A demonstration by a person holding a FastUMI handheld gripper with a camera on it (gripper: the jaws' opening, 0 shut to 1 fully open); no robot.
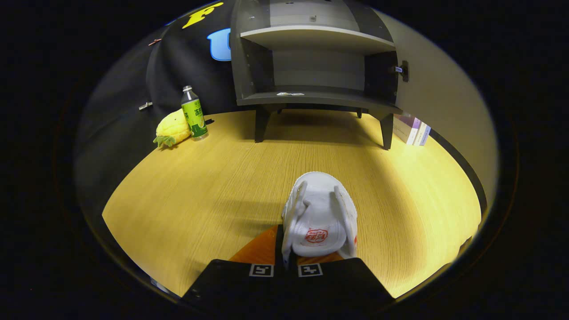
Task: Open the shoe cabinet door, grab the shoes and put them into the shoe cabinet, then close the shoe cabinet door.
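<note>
Shoe (320, 218) held between the fingers (286, 262); beyond, shoe cabinet (315, 62) open, shelves bare.

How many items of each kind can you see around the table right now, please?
Shoe cabinet, door open: 1
White shoe, clamped between the gripper's fingers: 1
Green-labelled bottle: 1
Pineapple plush toy: 1
Books right of the cabinet: about 3
Total: about 7
</note>
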